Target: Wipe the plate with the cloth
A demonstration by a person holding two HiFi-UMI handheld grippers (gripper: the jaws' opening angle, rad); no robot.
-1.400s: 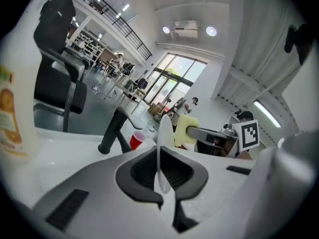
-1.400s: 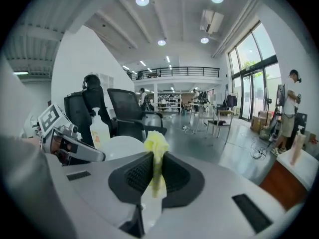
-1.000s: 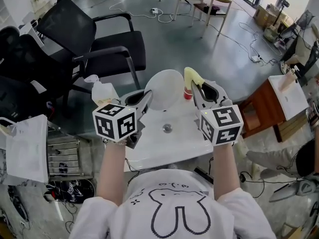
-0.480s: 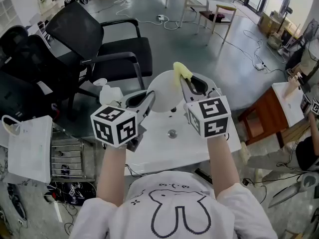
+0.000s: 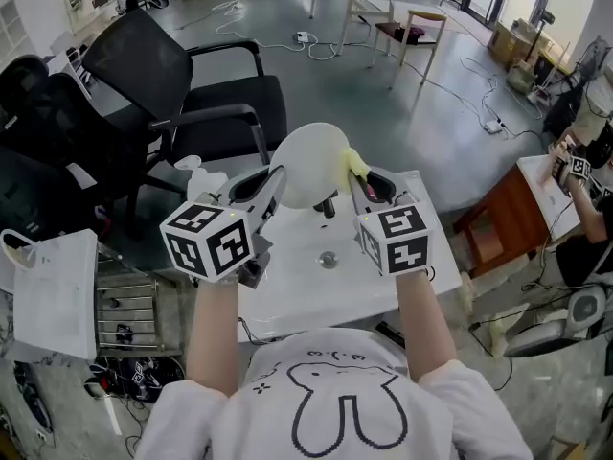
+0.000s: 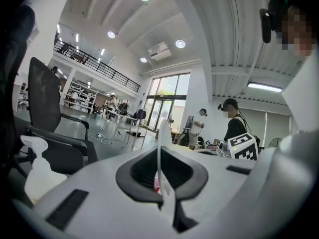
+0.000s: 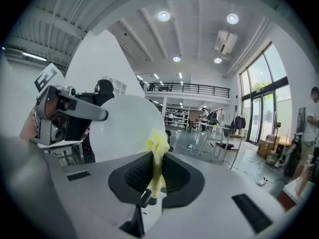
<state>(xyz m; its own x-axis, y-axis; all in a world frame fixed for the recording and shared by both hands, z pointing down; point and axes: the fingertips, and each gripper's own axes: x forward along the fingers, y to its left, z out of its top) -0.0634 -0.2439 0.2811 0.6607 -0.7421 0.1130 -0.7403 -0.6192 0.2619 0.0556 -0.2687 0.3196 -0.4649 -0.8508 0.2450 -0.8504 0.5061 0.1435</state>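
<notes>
Plate [image 5: 308, 164] stands on edge, raised above the white tabletop [image 5: 316, 286], its left rim clenched in the left tongs [image 5: 278, 176]. The right tongs [image 5: 352, 176] grasp the yellow cloth [image 5: 356, 164], which lies at its right edge.

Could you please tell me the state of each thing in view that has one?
plate: held up on edge, gripped at its rim.
cloth: bunched, pinched, beside the plate.
left gripper: shut on the plate.
right gripper: shut on the cloth.
spray bottle: upright, untouched.
</notes>
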